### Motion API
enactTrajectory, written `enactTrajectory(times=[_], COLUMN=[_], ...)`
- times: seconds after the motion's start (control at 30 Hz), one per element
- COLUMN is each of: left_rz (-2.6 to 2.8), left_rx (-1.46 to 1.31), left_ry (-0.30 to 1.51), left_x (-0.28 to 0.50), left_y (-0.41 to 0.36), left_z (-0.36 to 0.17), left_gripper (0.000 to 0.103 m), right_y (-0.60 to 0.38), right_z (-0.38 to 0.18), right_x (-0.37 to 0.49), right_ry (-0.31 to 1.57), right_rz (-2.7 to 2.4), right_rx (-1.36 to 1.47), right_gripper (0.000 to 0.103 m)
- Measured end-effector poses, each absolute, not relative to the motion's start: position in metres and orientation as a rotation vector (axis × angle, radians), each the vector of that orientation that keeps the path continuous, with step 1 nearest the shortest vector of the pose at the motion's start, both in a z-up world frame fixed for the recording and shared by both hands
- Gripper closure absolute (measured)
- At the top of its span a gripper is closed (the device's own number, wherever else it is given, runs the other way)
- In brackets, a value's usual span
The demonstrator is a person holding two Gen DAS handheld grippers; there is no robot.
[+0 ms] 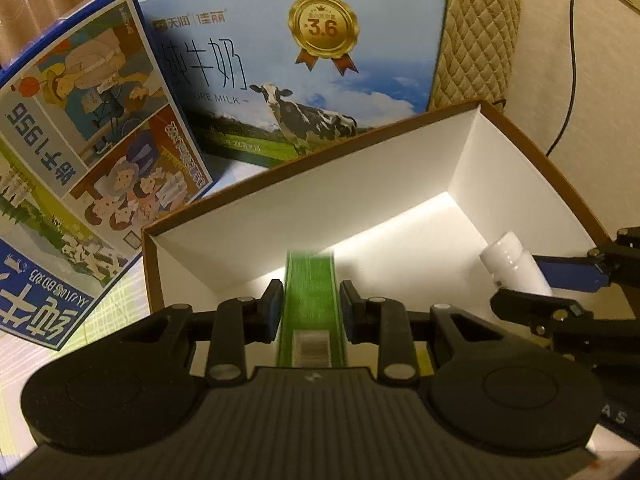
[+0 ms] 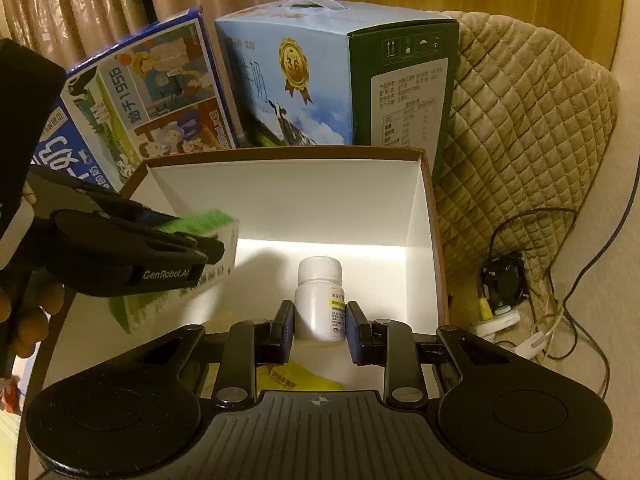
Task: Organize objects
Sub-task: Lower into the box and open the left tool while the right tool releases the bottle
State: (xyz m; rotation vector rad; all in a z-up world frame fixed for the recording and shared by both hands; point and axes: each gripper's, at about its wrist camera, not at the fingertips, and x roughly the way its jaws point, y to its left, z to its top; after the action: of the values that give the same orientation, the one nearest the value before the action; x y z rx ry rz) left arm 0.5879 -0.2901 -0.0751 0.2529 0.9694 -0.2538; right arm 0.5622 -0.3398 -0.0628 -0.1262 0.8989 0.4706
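Note:
An open storage box (image 1: 400, 184) (image 2: 288, 196) with white inside walls and a brown rim lies ahead of both grippers. My left gripper (image 1: 309, 306) (image 2: 208, 248) is shut on a green and white carton (image 1: 310, 300) (image 2: 188, 264), held over the box's left part. My right gripper (image 2: 320, 326) (image 1: 520, 284) is shut on a white pill bottle (image 2: 320, 300) (image 1: 512, 264) with a white cap, held above the box's right part. A yellow packet (image 2: 296, 376) shows on the box floor under the right gripper.
Two milk cartons stand behind the box: a dark blue one (image 1: 80, 184) (image 2: 136, 108) on the left, a sky-blue one with a cow (image 1: 304, 60) (image 2: 320, 72) beside it. A quilted beige cover (image 2: 520, 140) and cables with a power strip (image 2: 512, 320) lie to the right.

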Motion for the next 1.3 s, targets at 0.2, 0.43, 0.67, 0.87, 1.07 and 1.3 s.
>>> enactTrajectory(times=[0.2, 0.43, 0.67, 0.87, 1.07, 1.3], left_rz=[-0.245, -0.244, -0.252, -0.272, -0.274, -0.262], left_rx=[0.229, 0.202, 0.162, 0.141, 0.128, 0.083], left_ry=[0.954, 0.947, 0.934, 0.886, 0.859, 0.865], left_x=[0.593, 0.587, 0.573, 0.544, 0.501, 0.447], left_y=[-0.284, -0.276, -0.269, -0.262, -0.252, -0.234], left_z=[-0.070, -0.064, -0.050, -0.028, -0.007, 0.011], left_gripper=[0.070, 0.057, 0.039, 0.025, 0.016, 0.013], right_y=[-0.337, -0.335, -0.343, -0.360, -0.382, -0.401], right_z=[-0.065, -0.067, -0.060, -0.038, -0.019, -0.006], right_x=[0.565, 0.568, 0.566, 0.539, 0.502, 0.457], right_ry=[0.897, 0.883, 0.879, 0.848, 0.825, 0.827], right_rz=[0.478, 0.473, 0.481, 0.499, 0.504, 0.488], right_rx=[-0.151, -0.158, -0.115, -0.045, 0.033, 0.089], right_gripper=[0.079, 0.079, 0.078, 0.065, 0.052, 0.048])
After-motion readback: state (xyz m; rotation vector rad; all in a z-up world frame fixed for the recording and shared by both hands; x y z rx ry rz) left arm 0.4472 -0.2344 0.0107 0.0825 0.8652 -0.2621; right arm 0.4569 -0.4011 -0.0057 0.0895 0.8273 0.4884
